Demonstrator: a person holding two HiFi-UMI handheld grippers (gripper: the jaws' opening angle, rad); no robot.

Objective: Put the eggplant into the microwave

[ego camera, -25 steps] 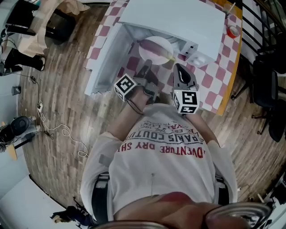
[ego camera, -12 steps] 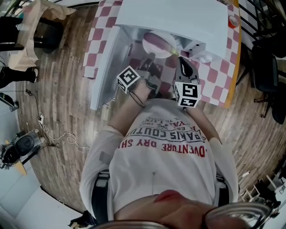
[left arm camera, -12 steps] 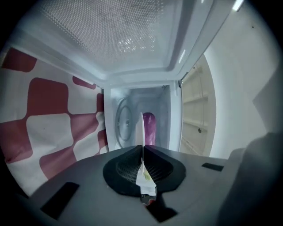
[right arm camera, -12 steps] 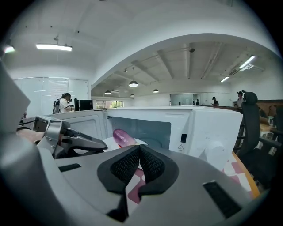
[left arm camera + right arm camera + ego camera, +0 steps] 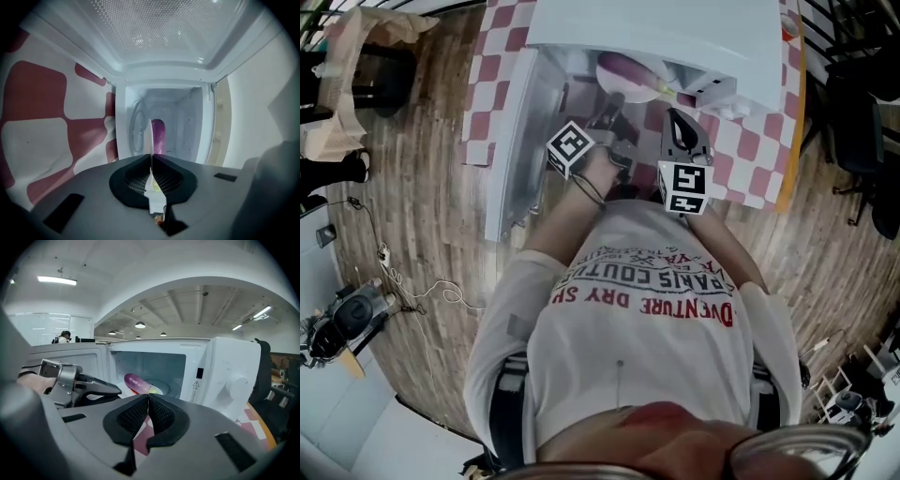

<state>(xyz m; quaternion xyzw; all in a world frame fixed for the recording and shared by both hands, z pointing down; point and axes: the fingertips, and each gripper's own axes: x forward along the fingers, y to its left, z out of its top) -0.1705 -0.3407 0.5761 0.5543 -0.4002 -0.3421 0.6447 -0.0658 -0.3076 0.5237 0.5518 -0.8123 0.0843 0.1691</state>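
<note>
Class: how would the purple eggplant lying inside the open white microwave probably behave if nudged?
The long purple eggplant looks rounded, so it would probably roll rather than tip. Its skin shows a glossy sheen, so it may slip when squeezed. It keeps its shape lying there, so it is likely stiff.

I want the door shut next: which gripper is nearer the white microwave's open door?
Left. The left gripper is just beside the open white door; the right gripper is farther off, toward the control panel.
</note>
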